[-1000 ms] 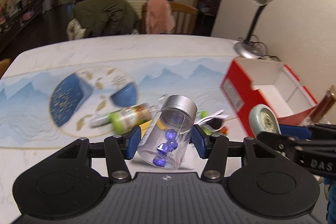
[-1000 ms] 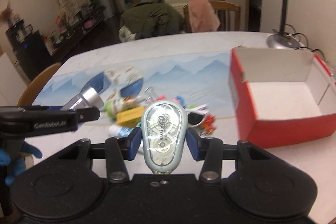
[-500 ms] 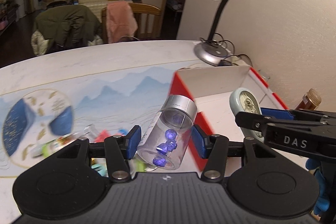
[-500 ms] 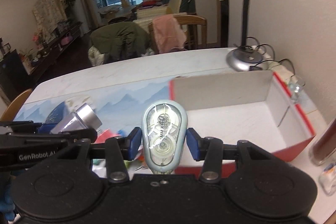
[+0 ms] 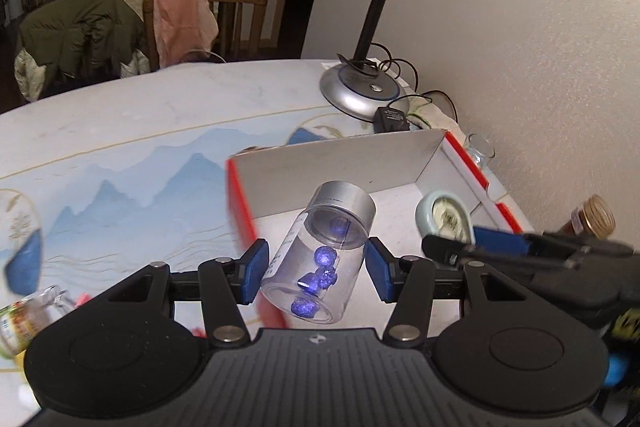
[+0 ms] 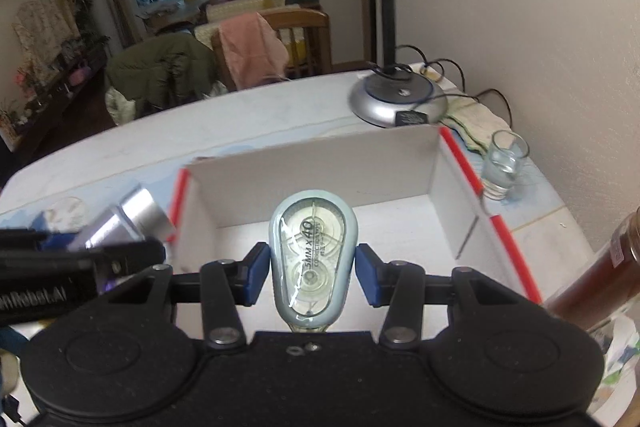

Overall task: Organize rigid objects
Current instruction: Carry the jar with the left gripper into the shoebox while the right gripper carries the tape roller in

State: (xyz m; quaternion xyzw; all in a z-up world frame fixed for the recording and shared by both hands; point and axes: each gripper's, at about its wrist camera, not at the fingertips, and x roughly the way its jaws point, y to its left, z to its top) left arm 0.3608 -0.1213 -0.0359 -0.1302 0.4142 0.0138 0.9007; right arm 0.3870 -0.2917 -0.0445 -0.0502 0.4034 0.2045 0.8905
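Note:
My left gripper [image 5: 316, 269] is shut on a clear jar [image 5: 320, 259] with a silver lid and blue pieces inside, held tilted above the left wall of the red box [image 5: 240, 203]. My right gripper [image 6: 310, 273] is shut on a pale blue correction tape [image 6: 312, 259], held over the white inside of the red box [image 6: 400, 219]. The right gripper and tape also show in the left wrist view [image 5: 444, 223], over the box. The left gripper with the jar [image 6: 128, 217] shows at the left of the right wrist view.
A desk lamp base [image 6: 398, 99] with cables and a power adapter stands behind the box. A small glass [image 6: 502, 167] stands at the box's right. A brown bottle [image 6: 600, 279] is near right. A small bottle [image 5: 20, 319] lies left on the mat.
Both grippers have moved right with their objects, from above the pile of small items to over the red box. Neither grip has changed.

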